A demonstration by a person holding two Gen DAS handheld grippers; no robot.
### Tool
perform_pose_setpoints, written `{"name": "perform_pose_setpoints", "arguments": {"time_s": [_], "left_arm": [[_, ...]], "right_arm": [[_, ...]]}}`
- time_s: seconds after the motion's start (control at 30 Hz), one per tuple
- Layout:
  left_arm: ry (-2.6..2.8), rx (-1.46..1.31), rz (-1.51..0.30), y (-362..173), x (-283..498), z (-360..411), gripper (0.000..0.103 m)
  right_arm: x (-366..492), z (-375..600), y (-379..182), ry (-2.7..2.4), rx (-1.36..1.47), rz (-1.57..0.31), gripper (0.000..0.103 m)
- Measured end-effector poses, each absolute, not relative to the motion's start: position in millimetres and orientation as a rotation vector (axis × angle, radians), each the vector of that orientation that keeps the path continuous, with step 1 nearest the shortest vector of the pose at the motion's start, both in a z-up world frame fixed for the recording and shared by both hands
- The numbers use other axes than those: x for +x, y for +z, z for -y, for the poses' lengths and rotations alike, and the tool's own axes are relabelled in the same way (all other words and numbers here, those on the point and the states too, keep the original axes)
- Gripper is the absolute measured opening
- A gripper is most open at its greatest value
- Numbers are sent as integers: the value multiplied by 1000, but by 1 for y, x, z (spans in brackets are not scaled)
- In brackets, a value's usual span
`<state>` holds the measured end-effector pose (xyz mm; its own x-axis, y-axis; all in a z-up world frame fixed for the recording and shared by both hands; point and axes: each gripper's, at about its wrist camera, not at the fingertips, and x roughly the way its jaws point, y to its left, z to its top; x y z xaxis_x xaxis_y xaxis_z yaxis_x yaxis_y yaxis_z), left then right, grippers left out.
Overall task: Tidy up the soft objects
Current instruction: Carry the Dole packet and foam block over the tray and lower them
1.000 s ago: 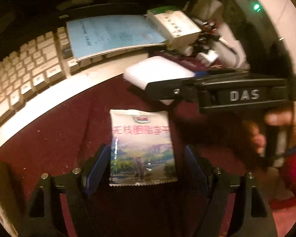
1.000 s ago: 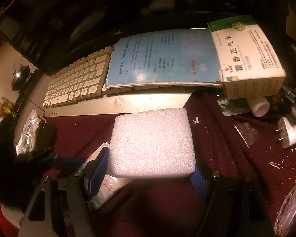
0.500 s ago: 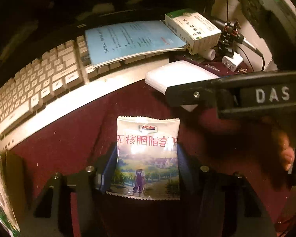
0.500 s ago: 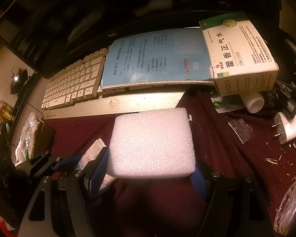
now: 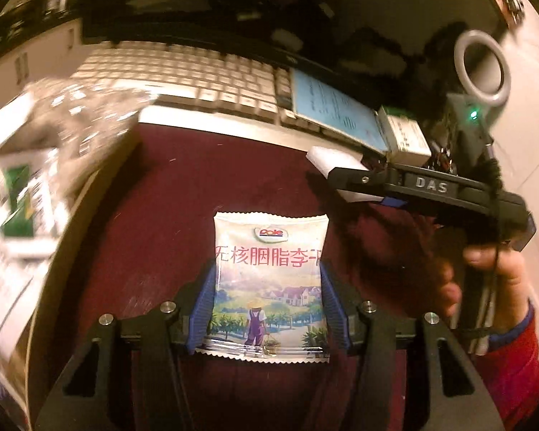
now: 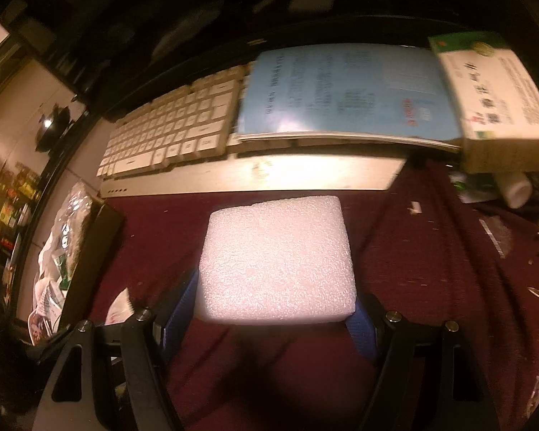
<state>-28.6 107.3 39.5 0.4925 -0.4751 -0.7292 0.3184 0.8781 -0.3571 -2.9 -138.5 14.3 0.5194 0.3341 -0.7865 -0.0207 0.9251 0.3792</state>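
**Both tongs loaded: snack packet left, foam block right**

Far left in the left wrist view, a blurred clear plastic bag (image 5: 64,115) with green-and-white contents is seen at the edge of the surface (image 5: 154,215), which is covered in dark red cloth. The left tongs (image 5: 266,305) are clamped on a snack packet (image 5: 269,283), blue pads pressed against both its side edges; the packet is held flat over the cloth, print facing up. Behind it a white keyboard (image 5: 183,75) is laid across, with a blue booklet (image 5: 334,111) resting on its right end. Further right, the right tongs (image 5: 355,183) are seen side-on, held by a hand (image 5: 496,287). In the right wrist view, a white foam block (image 6: 276,262) is gripped between their pads, above the cloth and in front of the keyboard. A green-and-white carton (image 6: 492,97) sits on the booklet's right edge.
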Motion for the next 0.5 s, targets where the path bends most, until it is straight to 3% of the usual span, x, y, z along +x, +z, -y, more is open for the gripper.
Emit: {"name": "perform_pose_setpoints", "arguments": {"time_s": [0.5], "left_arm": [[-394, -326, -819, 74, -100, -165, 54]], "right_arm": [[-11, 89, 27, 325, 268, -988, 79]]}}
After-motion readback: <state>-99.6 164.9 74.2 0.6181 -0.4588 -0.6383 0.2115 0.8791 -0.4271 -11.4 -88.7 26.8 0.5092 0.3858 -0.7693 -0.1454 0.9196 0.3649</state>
